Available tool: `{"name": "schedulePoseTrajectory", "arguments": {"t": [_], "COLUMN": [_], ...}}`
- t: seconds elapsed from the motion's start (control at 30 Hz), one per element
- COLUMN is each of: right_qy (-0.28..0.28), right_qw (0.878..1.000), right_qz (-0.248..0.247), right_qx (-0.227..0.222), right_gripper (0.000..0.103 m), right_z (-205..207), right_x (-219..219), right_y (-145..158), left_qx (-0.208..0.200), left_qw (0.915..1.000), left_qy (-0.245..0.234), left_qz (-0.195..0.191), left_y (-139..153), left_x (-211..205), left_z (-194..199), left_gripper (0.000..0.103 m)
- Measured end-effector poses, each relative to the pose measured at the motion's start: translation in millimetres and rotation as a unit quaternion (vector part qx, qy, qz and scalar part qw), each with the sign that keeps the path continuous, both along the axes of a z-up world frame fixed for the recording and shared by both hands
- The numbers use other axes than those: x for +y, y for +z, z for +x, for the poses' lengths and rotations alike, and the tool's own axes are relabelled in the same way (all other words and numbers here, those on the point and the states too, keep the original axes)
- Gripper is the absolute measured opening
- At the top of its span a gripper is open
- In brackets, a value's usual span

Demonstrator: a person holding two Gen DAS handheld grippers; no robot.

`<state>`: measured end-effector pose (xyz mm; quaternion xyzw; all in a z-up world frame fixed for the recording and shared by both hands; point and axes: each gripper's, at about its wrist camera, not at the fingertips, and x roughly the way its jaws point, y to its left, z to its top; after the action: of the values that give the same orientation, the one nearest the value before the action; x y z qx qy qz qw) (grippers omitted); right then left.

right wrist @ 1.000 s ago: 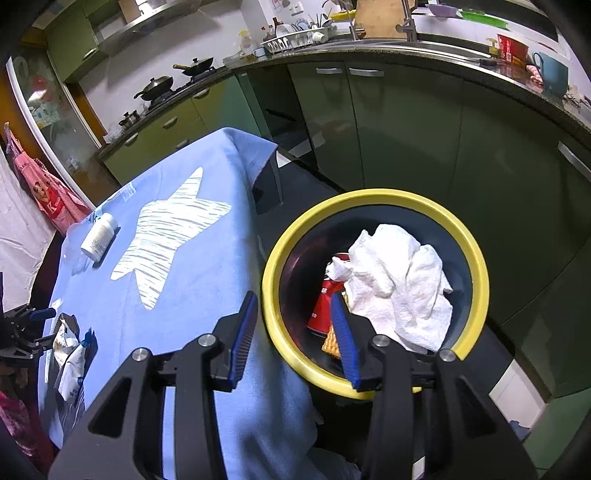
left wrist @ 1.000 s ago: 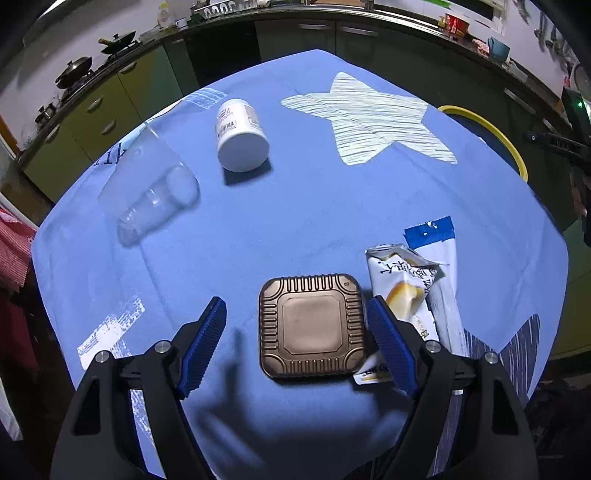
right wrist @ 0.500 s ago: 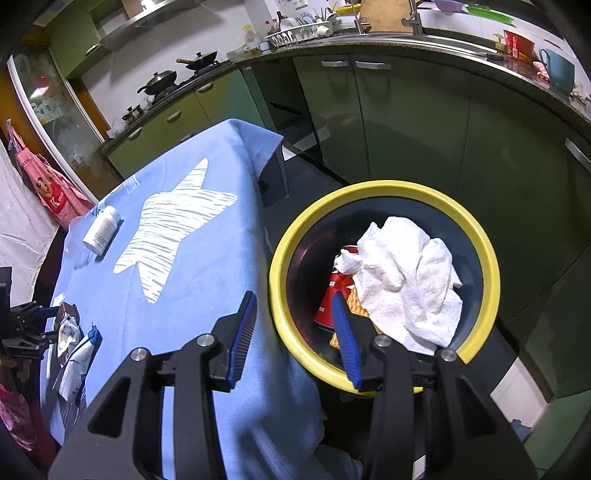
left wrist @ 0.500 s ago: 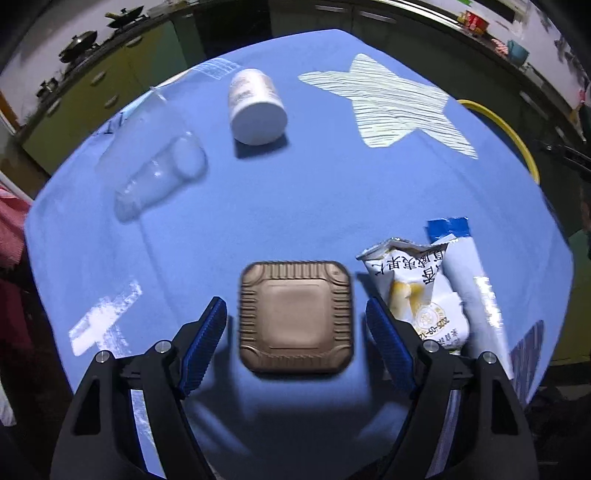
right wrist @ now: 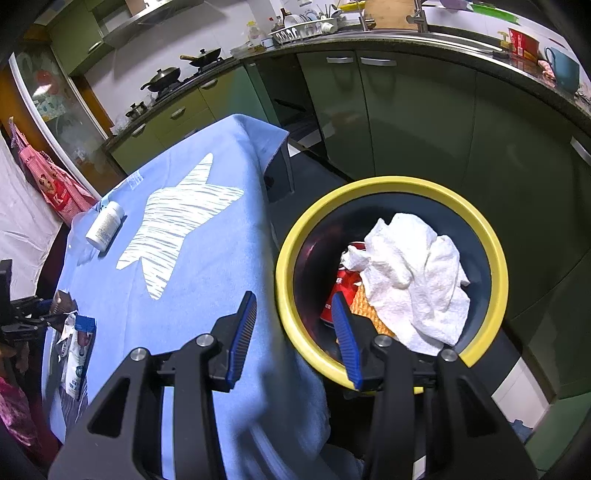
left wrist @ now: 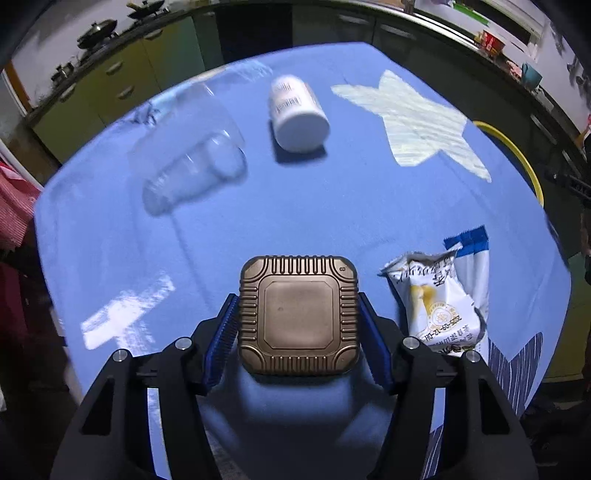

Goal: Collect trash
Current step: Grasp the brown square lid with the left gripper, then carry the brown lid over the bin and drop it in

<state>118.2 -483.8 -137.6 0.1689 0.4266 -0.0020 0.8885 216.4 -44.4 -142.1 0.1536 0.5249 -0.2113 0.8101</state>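
Left hand-held gripper [left wrist: 298, 325] clamping brown tray [left wrist: 298, 314]; right [right wrist: 293, 321] wide, empty; bin [right wrist: 480, 229] contents half-hidden.

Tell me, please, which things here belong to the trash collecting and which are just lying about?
Job: brown tray between the left gripper fingers; snack wrappers; clear cup; white bottle; yellow-rimmed bin holding tissue and a red can; right gripper, empty.

Lying about: blue tablecloth; pans; dish rack; teal mug.
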Motion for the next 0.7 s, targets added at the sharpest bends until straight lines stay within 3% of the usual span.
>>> {"name": "schedulePoseTrajectory", "arguments": {"t": [0.2,0.37,0.57,0.7], "right_qy": [-0.005,-0.016,-0.042,-0.065], "right_qw": [1.0,0.999,0.998,0.997], "right_qz": [0.005,0.01,-0.005,-0.012], "right_qx": [-0.008,-0.027,-0.043,-0.049], "right_gripper": [0.041,0.041,0.041,0.041], "right_z": [-3,-16,-45,-65], "right_x": [-2,-11,-26,-41], "right_y": [3,15,31,37], "left_qx": [-0.039,-0.047,-0.044,-0.02], "left_qw": [0.9989,0.9953,0.9826,0.9682], "left_qy": [-0.024,-0.081,-0.176,-0.245], "left_qz": [-0.012,-0.028,-0.038,-0.048], "left_y": [43,73,90,91], "left_x": [-13,-58,-159,-244], "left_z": [-8,-10,-8,-11], "left_gripper": [0.062,0.062,0.062,0.062]}}
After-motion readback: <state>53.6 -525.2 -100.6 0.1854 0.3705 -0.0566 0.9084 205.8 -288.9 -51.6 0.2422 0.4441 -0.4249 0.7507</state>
